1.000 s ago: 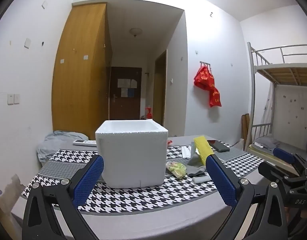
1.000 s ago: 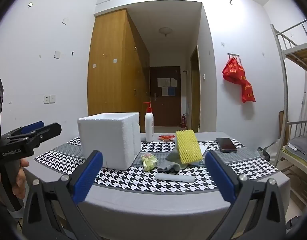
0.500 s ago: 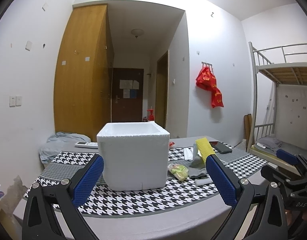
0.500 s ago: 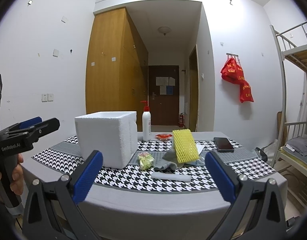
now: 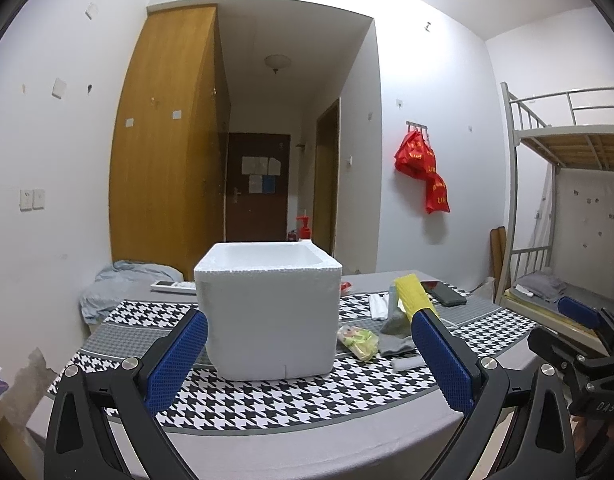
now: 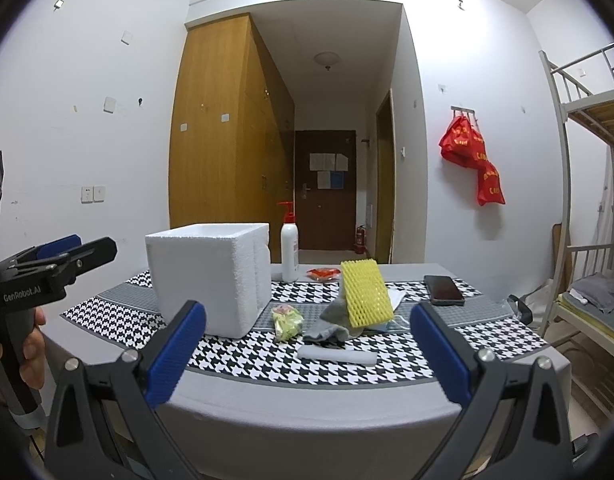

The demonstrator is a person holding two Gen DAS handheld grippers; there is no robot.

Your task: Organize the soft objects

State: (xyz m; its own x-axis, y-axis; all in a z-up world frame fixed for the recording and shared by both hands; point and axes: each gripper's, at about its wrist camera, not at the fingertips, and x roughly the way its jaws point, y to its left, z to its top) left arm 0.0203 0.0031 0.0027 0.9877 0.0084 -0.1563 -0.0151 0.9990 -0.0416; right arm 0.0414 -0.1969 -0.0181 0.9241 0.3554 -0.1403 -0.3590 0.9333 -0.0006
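"GenRobot.AI" on left gripper [image 6: 73,256]; "DAS" on right gripper [image 5: 579,344]

Foam box [image 6: 211,276] left on table [image 6: 307,400]; soft items [image 6: 347,312] right, bottle [image 6: 289,252] behind.

We are holding the left gripper [image 5: 307,354] level before the table [image 5: 267,452], its blue pads [image 5: 177,360] standing wide apart with nothing between them. The white foam box [image 5: 269,308] is sitting directly ahead of the claw on the houndstooth mat [image 5: 247,404]. Beyond the right finger, a crumpled green packet [image 5: 357,340], a grey cloth [image 5: 395,342], a yellow foam net [image 5: 413,294] and a white foam roll [image 5: 405,363] are lying clustered. The right gripper [image 5: 579,344] is showing at far right.
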